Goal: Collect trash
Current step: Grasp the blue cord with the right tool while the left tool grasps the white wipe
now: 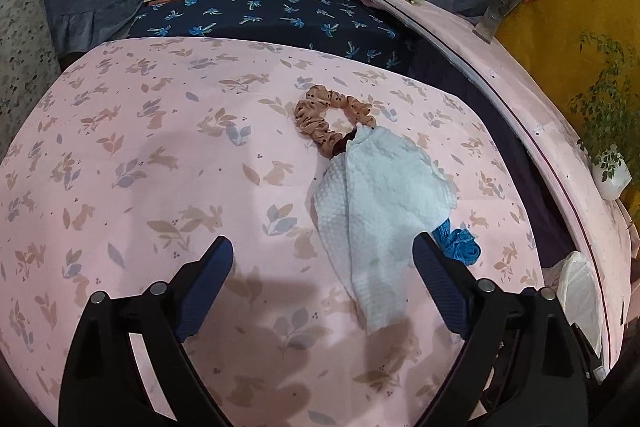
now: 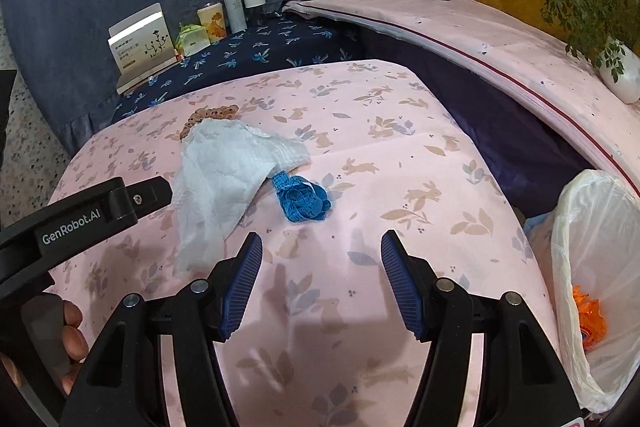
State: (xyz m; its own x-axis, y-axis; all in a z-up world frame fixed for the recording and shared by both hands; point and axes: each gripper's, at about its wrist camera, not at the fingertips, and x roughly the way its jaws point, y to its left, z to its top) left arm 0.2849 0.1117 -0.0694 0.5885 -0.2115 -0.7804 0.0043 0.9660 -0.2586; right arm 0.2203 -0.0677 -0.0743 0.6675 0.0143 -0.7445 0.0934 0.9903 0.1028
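The tissue point(image 2: 224, 179) overlaps the scrunchie point(image 1: 332, 123), with the tape measure point(image 2: 302, 199) on its right.

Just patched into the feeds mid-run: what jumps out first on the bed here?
A crumpled white paper towel lies mid-bed on the pink bunny sheet, its far corner over a peach scrunchie. A bright blue measuring tape sits bunched beside its near edge. The lined trash bin stands off the bed's right edge with something orange inside; both the left gripper and right gripper are open and empty.
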